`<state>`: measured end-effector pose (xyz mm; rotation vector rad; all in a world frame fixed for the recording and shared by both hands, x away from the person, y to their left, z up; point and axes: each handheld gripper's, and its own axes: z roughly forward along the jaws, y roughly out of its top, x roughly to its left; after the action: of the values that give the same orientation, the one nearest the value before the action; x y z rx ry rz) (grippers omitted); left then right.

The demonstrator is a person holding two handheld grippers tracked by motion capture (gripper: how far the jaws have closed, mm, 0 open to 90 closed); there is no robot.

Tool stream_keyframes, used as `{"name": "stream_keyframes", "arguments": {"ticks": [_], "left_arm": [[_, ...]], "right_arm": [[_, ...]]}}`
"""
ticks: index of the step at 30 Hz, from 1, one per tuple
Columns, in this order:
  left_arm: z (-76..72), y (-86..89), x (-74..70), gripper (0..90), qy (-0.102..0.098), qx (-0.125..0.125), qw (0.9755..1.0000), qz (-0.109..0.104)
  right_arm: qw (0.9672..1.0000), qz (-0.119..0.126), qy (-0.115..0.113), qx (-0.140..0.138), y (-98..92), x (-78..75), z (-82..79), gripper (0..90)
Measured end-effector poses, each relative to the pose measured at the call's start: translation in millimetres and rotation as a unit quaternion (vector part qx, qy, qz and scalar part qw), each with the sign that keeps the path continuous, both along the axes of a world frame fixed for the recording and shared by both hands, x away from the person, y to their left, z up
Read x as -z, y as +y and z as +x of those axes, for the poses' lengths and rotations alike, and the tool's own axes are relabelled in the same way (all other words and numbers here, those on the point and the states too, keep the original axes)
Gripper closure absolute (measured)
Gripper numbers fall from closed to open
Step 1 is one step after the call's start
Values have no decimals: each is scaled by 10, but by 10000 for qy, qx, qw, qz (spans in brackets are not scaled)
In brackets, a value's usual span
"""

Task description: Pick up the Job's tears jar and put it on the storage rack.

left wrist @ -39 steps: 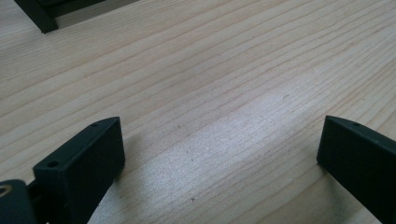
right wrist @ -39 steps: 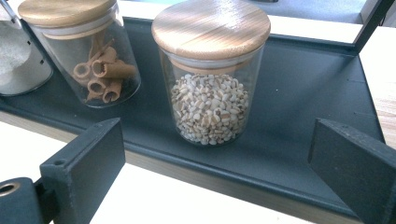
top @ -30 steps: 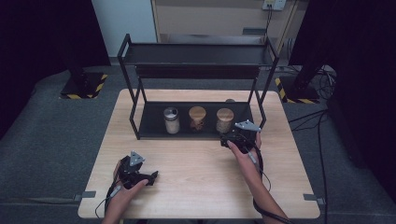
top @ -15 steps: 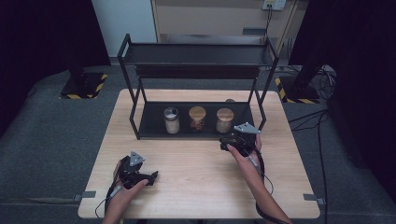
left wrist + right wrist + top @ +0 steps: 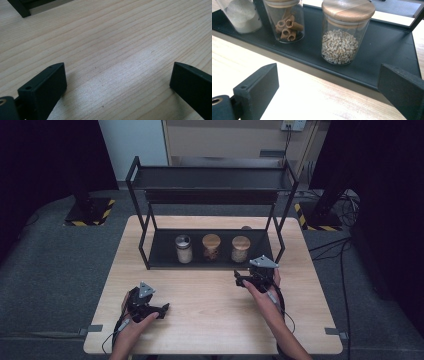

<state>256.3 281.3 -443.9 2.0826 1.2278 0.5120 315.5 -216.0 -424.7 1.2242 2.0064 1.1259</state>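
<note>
We hold a gripper in each hand over a light wooden table. Nearest to us, on the left, is the left gripper. It sits low over the near left part of the table. Its two black jaws stand wide apart, and there is just bare wood between them.

A bit farther away, on the right, is the right gripper. Its jaws are wide apart too, and they hold nothing. In the right gripper view it points at the front edge of a black shelf rack. It is just in front of the rack and does not touch it.

The rack stands on the far half of the table. On its bottom tray we see three glass jars in a row. The right jar of pale grains has a wooden lid and is the one closest to the right gripper, though the two are apart. The middle jar of brown rolled sticks has a wooden lid too. The left jar of white powder has a shiny metal lid. All three stand upright.

Above them, the top shelf of the rack is dark.
</note>
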Motion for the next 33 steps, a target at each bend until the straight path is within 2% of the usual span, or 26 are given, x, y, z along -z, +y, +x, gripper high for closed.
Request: {"name": "stream_keyframes", "arguments": {"ticks": [16,33], "left_arm": [[-1,-1,0,0,-1,-1,10000,0],[-1,-1,0,0,0,0,10000,1]], "right_arm": [[10000,8,50,-66,-122,46,-121,41],[9998,37,43,-189,-155,68,-260,40]]}}
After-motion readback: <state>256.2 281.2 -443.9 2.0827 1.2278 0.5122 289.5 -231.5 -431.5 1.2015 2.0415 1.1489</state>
